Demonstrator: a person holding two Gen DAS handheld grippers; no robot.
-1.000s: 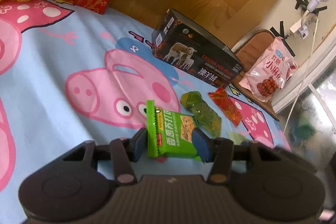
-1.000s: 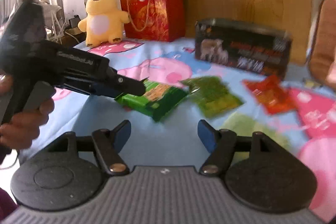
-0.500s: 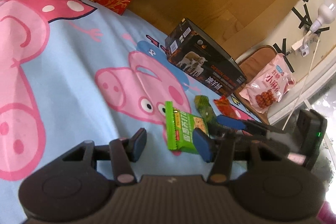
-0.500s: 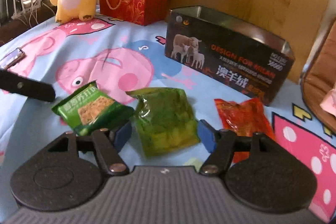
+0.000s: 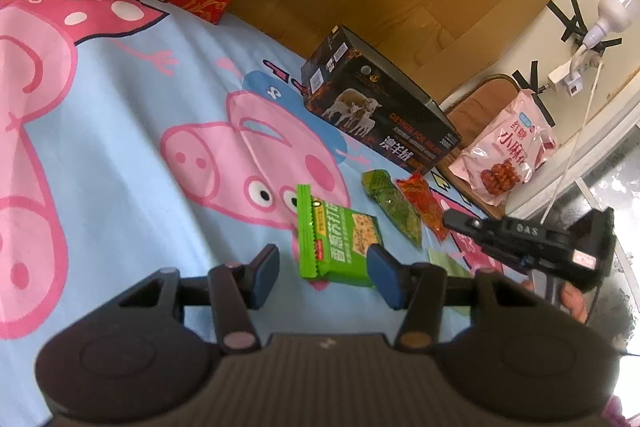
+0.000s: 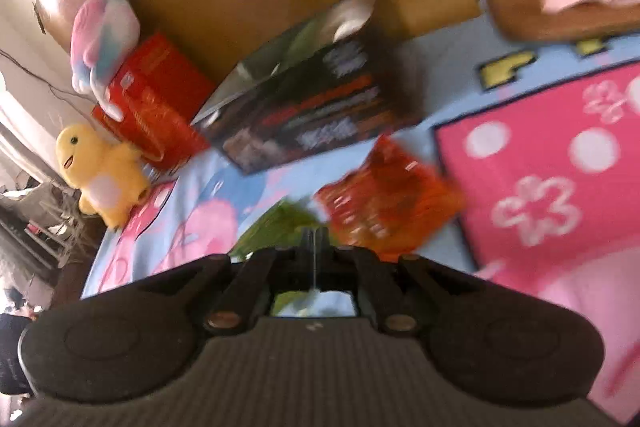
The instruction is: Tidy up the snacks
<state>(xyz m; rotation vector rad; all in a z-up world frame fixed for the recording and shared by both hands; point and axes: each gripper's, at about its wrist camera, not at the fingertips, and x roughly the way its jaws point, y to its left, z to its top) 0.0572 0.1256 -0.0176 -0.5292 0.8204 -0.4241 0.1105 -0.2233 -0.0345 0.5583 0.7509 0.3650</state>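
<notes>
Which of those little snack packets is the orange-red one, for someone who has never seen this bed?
Find the dark box with sheep printed on it, standing on the pig-patterned sheet. Three small packets lie in a row in front of it. The orange-red packet is the one beside the dark green packet, farthest from the bright green biscuit pack.

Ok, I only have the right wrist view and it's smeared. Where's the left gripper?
Observer: The left gripper is open, low over the sheet. A green cracker pack lies between its fingers, and the left pad is clear of it.
Operator: And my right gripper, from that side?
Observer: The right gripper, jaws just closed, has its tip by the near end of the orange packet. Whether it pinches anything I cannot tell.
Operator: Any snacks off the sheet?
Observer: A pink snack bag is propped on the brown chair, beyond the black box.
</notes>
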